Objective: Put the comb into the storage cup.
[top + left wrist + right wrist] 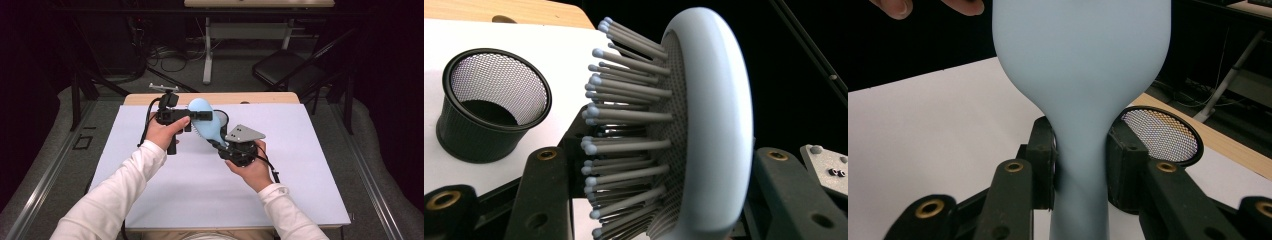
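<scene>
A light blue hairbrush (201, 109) with grey bristles (624, 125) is held above the white table between both grippers. My left gripper (202, 116) is shut across the brush head (719, 125), one jaw on the bristle side and one on the smooth back. My right gripper (220, 145) is shut on the brush's narrow handle (1080, 165), its pads pressing both sides. In the right gripper view the smooth back of the head (1083, 60) rises above the jaws, with fingertips of the other hand at the top left.
A black mesh cup (494, 105) stands upright on the white table cover (200, 190) just behind the brush, also seen as the mesh cup (1163, 135). Beyond the table's wooden far edge are a desk frame (207, 55) and a dark chair (285, 65).
</scene>
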`<control>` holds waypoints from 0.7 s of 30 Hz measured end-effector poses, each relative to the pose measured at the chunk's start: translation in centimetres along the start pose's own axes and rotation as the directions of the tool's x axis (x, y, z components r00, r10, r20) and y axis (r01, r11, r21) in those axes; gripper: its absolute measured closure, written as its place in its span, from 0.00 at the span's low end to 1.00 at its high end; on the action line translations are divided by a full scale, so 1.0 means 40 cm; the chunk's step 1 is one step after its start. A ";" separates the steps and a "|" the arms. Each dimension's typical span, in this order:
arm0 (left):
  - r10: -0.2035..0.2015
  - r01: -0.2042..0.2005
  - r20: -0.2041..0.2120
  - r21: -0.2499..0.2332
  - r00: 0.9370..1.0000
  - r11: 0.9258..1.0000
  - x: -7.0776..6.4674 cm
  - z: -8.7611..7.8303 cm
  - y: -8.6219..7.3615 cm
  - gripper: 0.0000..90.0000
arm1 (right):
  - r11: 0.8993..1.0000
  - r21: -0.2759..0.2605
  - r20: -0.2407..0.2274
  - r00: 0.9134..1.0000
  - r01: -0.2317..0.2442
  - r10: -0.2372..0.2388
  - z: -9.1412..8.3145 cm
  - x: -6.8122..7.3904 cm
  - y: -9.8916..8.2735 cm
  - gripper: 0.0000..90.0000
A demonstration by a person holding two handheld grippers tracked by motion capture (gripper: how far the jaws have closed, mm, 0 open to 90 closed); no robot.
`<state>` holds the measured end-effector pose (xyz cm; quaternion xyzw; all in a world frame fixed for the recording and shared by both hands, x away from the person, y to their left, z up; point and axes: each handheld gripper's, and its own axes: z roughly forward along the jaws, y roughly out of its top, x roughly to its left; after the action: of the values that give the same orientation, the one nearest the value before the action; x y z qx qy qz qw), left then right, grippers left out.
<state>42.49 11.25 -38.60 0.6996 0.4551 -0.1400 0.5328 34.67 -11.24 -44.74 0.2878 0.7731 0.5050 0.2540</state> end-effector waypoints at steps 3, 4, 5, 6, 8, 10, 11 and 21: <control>0.003 -0.003 -0.002 0.002 1.000 1.000 0.000 0.002 0.000 0.54 | 1.000 0.001 0.000 1.000 -0.004 0.004 0.000 0.000 0.000 0.73; 0.000 0.000 -0.003 0.002 1.000 1.000 0.000 0.003 0.000 0.54 | 1.000 0.002 0.000 1.000 -0.005 0.005 0.000 -0.001 0.000 0.73; 0.001 -0.001 -0.003 0.003 1.000 1.000 0.000 0.004 0.000 0.54 | 1.000 0.003 0.000 1.000 -0.006 0.006 0.000 -0.001 0.000 0.72; 0.001 -0.001 -0.004 0.004 1.000 1.000 0.000 0.004 0.000 0.54 | 1.000 0.003 0.000 1.000 -0.007 0.007 0.000 -0.001 0.000 0.72; 0.003 -0.003 -0.003 0.003 1.000 1.000 0.001 0.005 0.001 0.54 | 1.000 0.002 -0.001 1.000 -0.009 0.009 0.001 -0.001 0.000 0.71; -0.003 0.003 -0.002 -0.001 1.000 1.000 0.002 0.006 0.001 0.54 | 1.000 0.002 -0.002 1.000 -0.009 0.009 0.001 -0.001 0.000 0.71; -0.006 0.006 -0.002 0.000 1.000 1.000 0.002 0.005 0.002 0.54 | 1.000 0.002 -0.003 1.000 -0.010 0.010 0.001 -0.001 0.000 0.70; -0.006 0.005 -0.015 -0.004 1.000 1.000 0.007 0.003 0.007 0.54 | 0.999 0.007 -0.004 0.999 -0.033 0.033 0.001 -0.005 0.000 0.64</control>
<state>42.89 11.30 -38.67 0.6984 0.4613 -0.1353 0.5302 34.86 -11.36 -44.75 0.3004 0.7706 0.5069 0.2429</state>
